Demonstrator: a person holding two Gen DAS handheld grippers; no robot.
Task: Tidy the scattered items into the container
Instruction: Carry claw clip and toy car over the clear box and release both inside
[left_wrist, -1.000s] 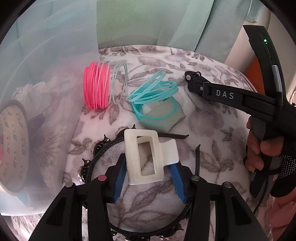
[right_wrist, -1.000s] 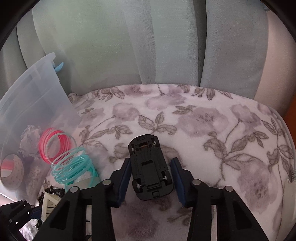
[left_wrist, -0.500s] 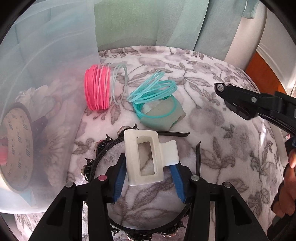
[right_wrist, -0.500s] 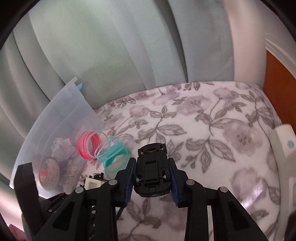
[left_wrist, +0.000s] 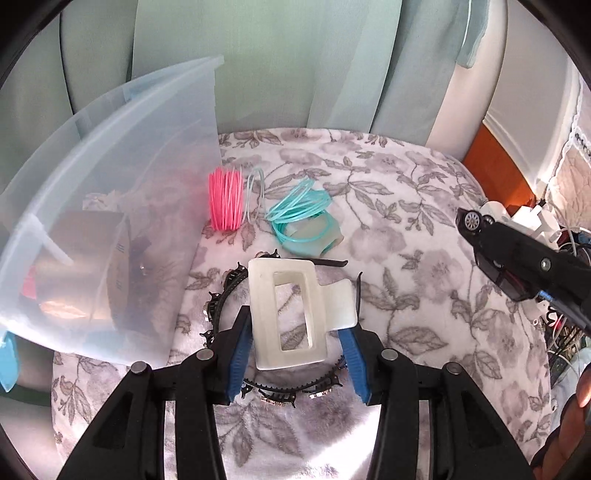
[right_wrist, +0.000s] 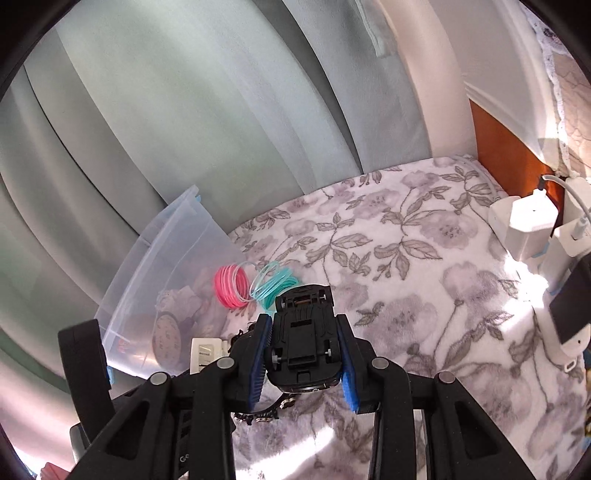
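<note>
Hair clip (left_wrist: 291, 314) in left claw (left_wrist: 295, 354), toy car (right_wrist: 304, 338) in right claw (right_wrist: 303, 365)

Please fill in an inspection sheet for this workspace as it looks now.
Surface: floral fleece blanket.
Job's things: clear plastic bin at left, tape roll inside; white hair claw clip; black toy car; pink bangles and teal bangles on the blanket beside the bin.
Clutter: black studded headband under the clip.
Grippers: left tongs shut on the clip; right tongs shut on the car, underside up.
Cables: white cable into white chargers, far right.
Surroundings: pale green curtains; orange wooden panel.
</note>
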